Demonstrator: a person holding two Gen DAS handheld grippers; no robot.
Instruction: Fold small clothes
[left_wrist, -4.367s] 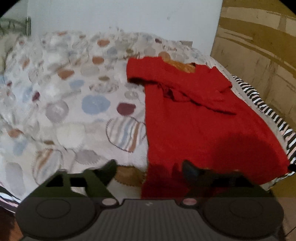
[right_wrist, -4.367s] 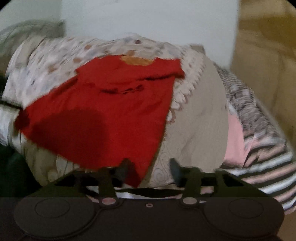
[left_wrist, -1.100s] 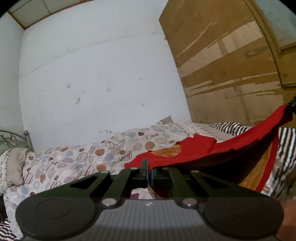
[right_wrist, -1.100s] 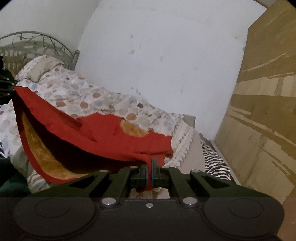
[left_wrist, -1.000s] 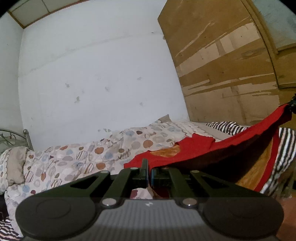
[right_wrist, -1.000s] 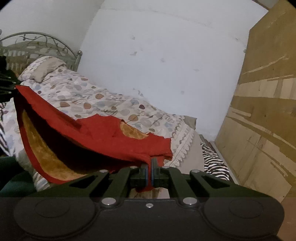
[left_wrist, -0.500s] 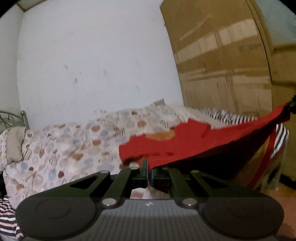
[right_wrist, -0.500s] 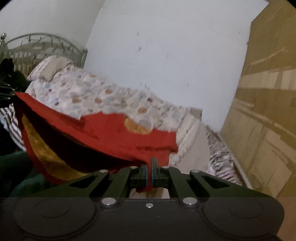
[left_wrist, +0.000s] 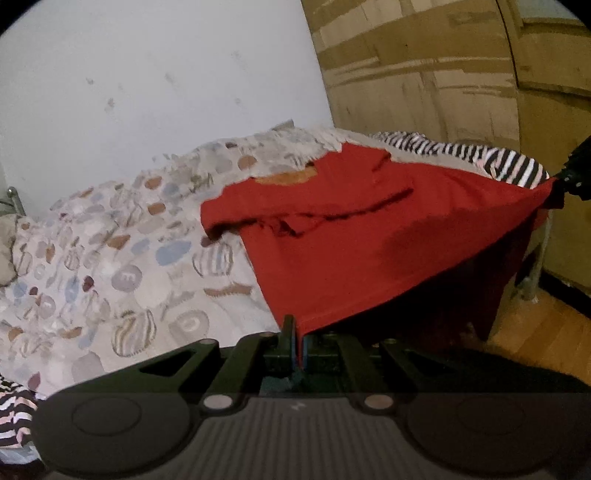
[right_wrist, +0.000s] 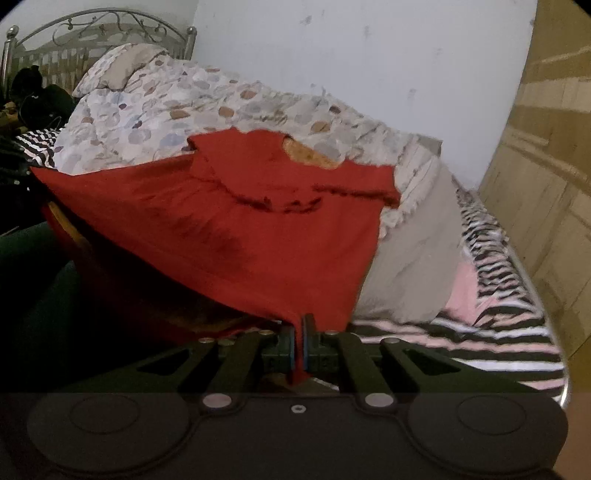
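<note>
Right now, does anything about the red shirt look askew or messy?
Yes. The red shirt has both sleeves folded inward across the chest, bunched and crooked where they meet. The hem is stretched between the left claw and right claw, off the bed.

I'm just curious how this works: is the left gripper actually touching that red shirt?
Touching. In the left wrist view the left gripper is shut on the hem corner of the red shirt, with the cloth pinched between its pads.
</note>
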